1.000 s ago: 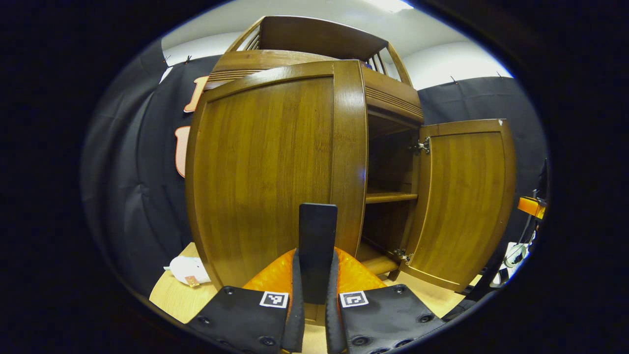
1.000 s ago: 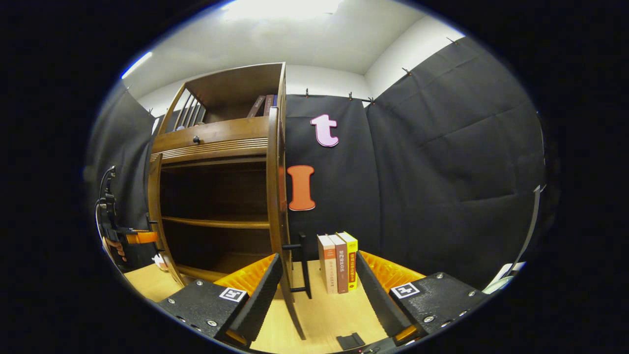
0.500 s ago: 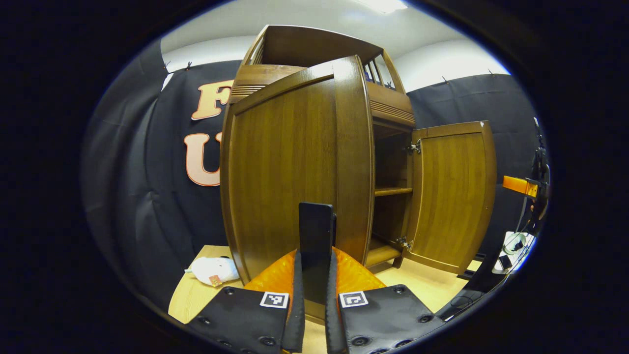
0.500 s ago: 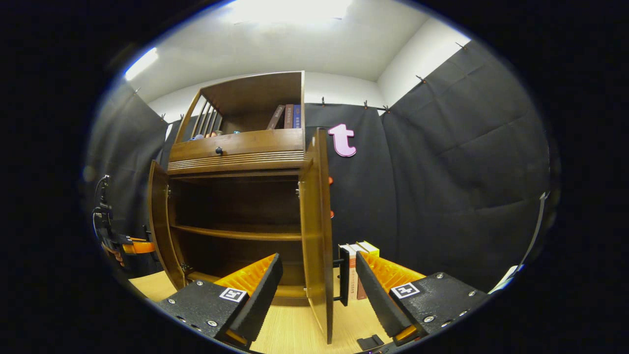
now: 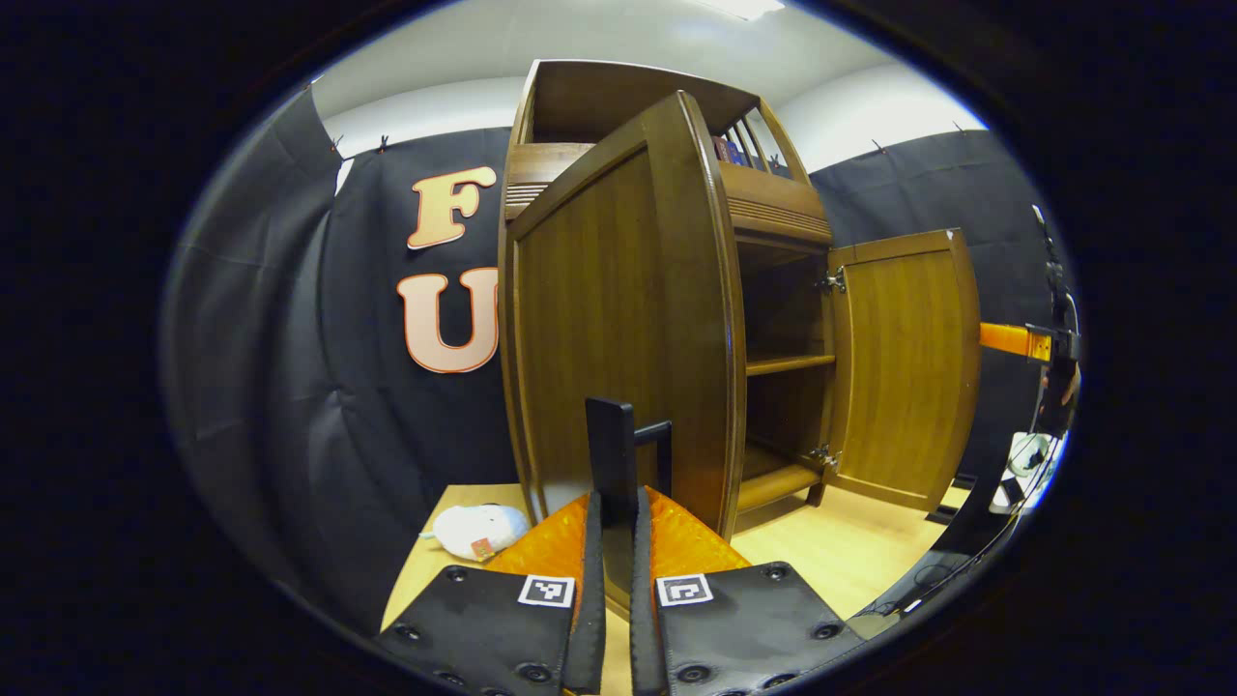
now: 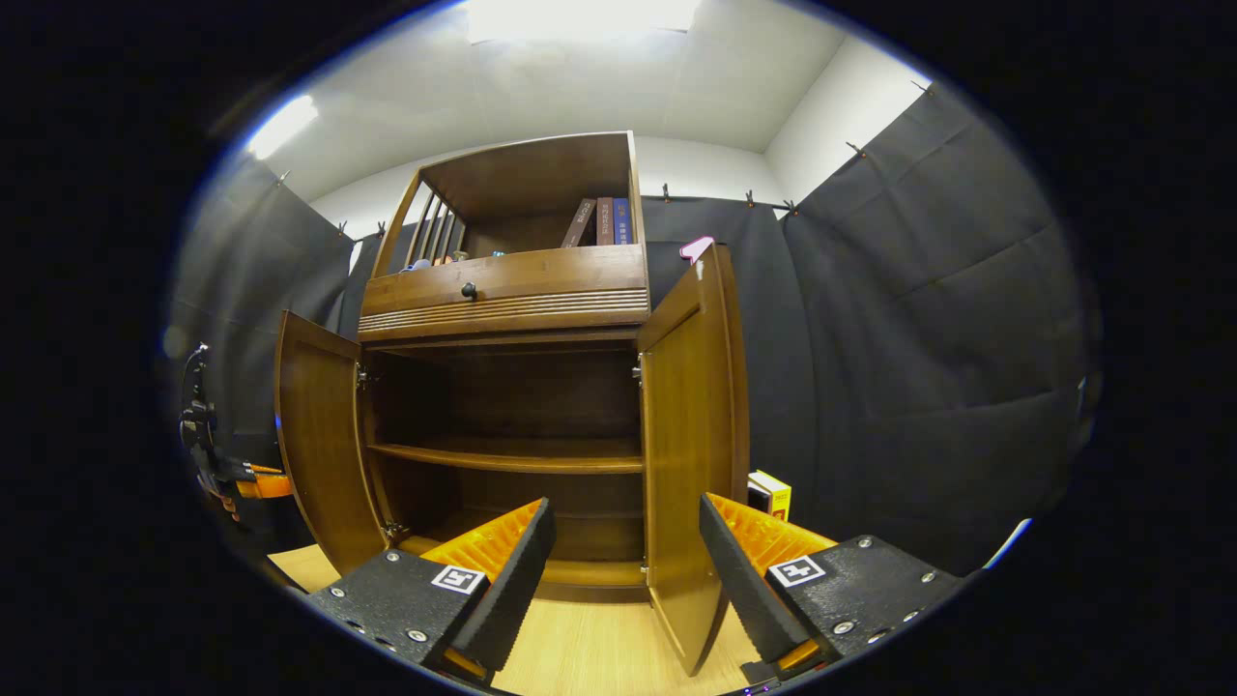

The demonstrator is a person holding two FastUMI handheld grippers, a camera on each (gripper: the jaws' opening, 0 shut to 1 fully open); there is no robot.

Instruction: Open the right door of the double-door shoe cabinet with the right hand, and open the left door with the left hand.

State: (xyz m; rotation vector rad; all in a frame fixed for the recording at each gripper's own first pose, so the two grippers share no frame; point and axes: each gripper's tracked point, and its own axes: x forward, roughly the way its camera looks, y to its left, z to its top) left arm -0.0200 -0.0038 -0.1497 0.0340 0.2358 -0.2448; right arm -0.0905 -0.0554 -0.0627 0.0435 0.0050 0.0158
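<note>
The brown wooden shoe cabinet (image 6: 503, 290) stands with both doors swung out. My left gripper (image 5: 616, 498) is shut on the black bar handle (image 5: 611, 445) of the left door (image 5: 618, 329), which stands nearly edge-on to the cabinet front. In the right gripper view that door (image 6: 319, 435) is at the left, with the left gripper (image 6: 237, 480) beside it. My right gripper (image 6: 623, 546) is open, a little back from the right door (image 6: 691, 454), touching nothing. The right door (image 5: 904, 367) is also wide open in the left gripper view, with the right gripper (image 5: 1020, 340) behind it.
A light wooden table (image 5: 831, 551) carries the cabinet. A white plush toy (image 5: 478, 530) lies left of the left door. Books (image 6: 773, 493) stand behind the right door, and more books (image 6: 599, 220) sit on the cabinet's top shelf. Inside, a shelf (image 6: 512, 456) is bare.
The left door has swung further open with my left gripper holding its handle. My right gripper has drawn back from the right door's handle and now faces the cabinet front.
</note>
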